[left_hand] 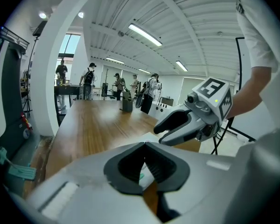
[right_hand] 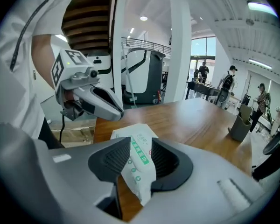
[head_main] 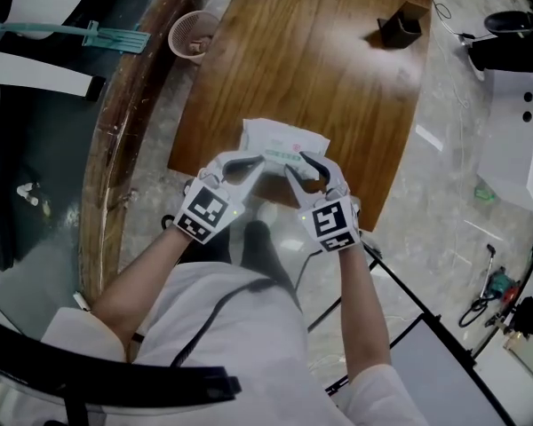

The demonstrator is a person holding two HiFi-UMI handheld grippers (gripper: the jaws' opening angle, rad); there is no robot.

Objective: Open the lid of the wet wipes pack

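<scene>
The white wet wipes pack [head_main: 284,142] with a green label lies at the near edge of the wooden table [head_main: 338,69]. My left gripper [head_main: 256,161] is at its near left corner. In the left gripper view its jaws [left_hand: 143,144] meet at the tips, and a strip of the pack [left_hand: 141,174] shows in the gap behind them. My right gripper [head_main: 304,162] is at the pack's near right side. In the right gripper view its jaws [right_hand: 140,140] stand apart with the pack [right_hand: 136,157] between them, its lid shut. The left gripper [right_hand: 119,115] sits just beyond.
A black holder [head_main: 400,29] stands at the table's far right. A wicker basket [head_main: 193,35] sits on the floor to the left, and white equipment [head_main: 515,131] to the right. Several people [left_hand: 88,80] stand far behind the table.
</scene>
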